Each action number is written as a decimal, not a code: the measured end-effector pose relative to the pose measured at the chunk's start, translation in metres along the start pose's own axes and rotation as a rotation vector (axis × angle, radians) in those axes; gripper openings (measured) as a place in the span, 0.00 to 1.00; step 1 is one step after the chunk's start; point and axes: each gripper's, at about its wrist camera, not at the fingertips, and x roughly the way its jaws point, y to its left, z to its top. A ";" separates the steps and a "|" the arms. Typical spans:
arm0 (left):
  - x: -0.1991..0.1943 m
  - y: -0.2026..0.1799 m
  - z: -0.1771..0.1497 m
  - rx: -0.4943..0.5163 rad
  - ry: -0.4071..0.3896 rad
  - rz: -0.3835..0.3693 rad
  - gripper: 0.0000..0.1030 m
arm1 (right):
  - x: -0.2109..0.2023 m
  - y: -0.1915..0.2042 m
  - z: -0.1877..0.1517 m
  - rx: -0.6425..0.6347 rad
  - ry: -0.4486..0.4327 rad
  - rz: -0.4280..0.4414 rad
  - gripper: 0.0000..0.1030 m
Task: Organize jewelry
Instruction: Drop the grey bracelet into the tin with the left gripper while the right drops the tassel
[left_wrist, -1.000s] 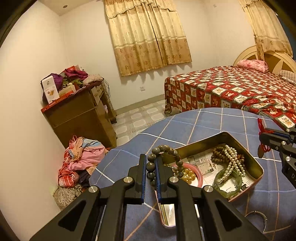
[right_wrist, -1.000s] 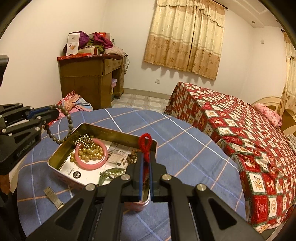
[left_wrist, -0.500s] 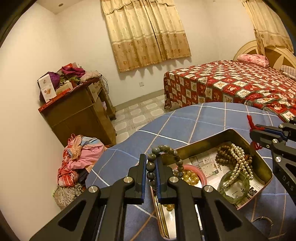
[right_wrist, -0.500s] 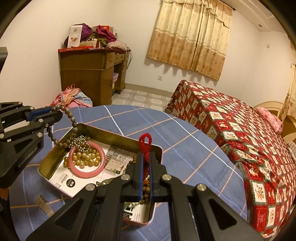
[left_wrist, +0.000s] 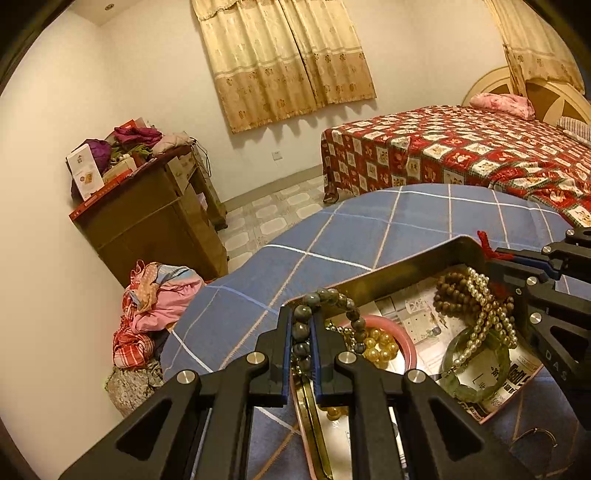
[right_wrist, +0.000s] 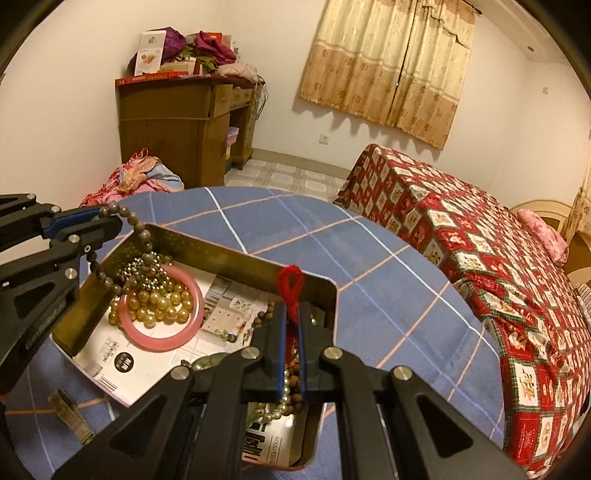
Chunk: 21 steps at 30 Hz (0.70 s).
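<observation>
Left claw (left_wrist: 300, 334) is gripping the grey beads (left_wrist: 334, 300) and right claw (right_wrist: 291, 325) is pinching the red cord (right_wrist: 291, 284), both over the tin (right_wrist: 236, 258); strands risk snagging its rim.

the tin (right_wrist: 236, 254) sits on the tabletop (right_wrist: 369, 266) in front of you. inside the tin, the bangle (right_wrist: 162, 341) lies toward its left end and the bead strands (left_wrist: 476, 295) toward its right. the bed (right_wrist: 480, 236) stands right of the tin, the cabinet (right_wrist: 166, 125) behind it.
</observation>
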 end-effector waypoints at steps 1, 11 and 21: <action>0.001 0.000 -0.001 0.002 0.004 -0.001 0.08 | 0.002 0.000 -0.001 0.000 0.005 0.001 0.07; 0.009 -0.006 -0.008 0.022 0.034 -0.015 0.08 | 0.011 0.004 -0.002 -0.011 0.027 0.000 0.07; 0.013 -0.006 -0.009 0.031 0.055 -0.009 0.08 | 0.012 0.005 -0.004 -0.005 0.041 0.013 0.09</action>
